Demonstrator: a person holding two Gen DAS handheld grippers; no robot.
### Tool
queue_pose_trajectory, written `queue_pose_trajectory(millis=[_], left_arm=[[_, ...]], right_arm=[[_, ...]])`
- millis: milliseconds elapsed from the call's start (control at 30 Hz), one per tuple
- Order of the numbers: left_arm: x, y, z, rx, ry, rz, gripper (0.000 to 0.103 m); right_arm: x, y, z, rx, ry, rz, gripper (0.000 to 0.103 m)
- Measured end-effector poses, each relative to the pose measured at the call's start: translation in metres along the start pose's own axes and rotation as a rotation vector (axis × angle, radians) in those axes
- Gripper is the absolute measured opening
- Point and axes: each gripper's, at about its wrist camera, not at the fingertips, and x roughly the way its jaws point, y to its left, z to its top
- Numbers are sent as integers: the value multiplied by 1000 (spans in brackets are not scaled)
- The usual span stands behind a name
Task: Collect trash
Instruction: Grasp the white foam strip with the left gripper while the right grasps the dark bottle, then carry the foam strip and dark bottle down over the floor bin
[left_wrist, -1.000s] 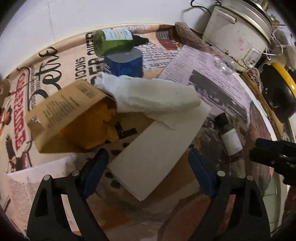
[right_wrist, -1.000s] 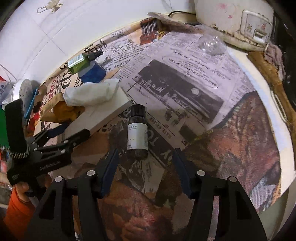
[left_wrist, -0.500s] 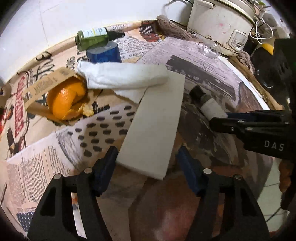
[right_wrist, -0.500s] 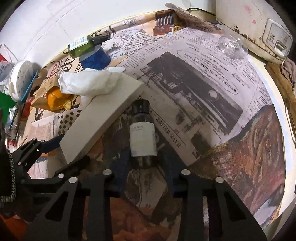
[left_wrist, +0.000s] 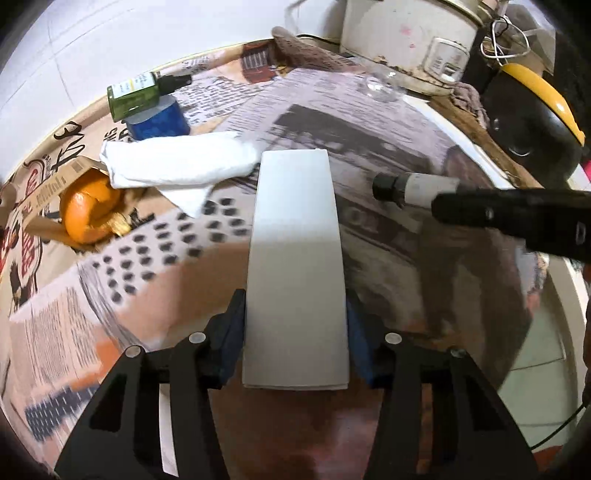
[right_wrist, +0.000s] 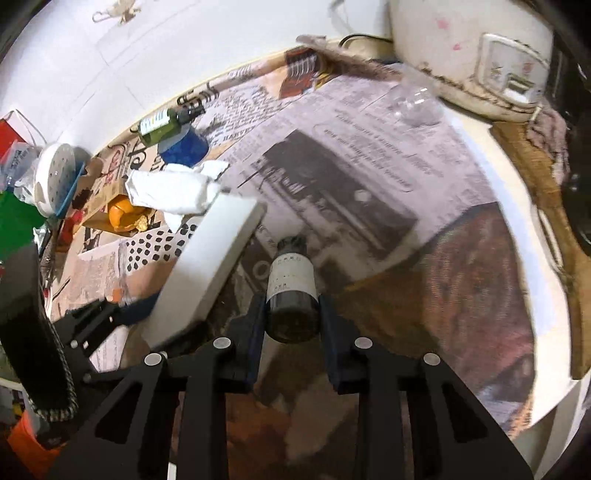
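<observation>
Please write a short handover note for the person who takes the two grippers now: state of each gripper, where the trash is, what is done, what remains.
Left gripper: shut on the white box.
Right gripper: shut on the dark bottle.
On the newspaper-covered table: crumpled tissue, orange peel in a brown carton, green bottle lying on a blue cup, clear plastic piece near the rice cooker.
Done: two items gripped.
Left: drop both in a bin (none clearly visible), then collect the rest.
</observation>
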Motion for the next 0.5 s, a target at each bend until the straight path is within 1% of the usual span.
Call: queue_pose_trajectory(millis=[100, 233, 367, 500], left_arm=[[-15, -16, -3, -52, -20, 8, 50], [-39, -32, -4, -143, -67, 42, 50], [-74, -49, -9, -222, -141, 91, 50], [-111, -62, -15, -269, -211, 135, 50]], right_arm=[[-15, -10, -3, -25, -24, 1, 26], [-38, -21, -9, -67, -58, 23, 26], [-58, -26, -15, -114, -85, 52, 26], [-83, -27, -20, -163, -124, 79, 26]])
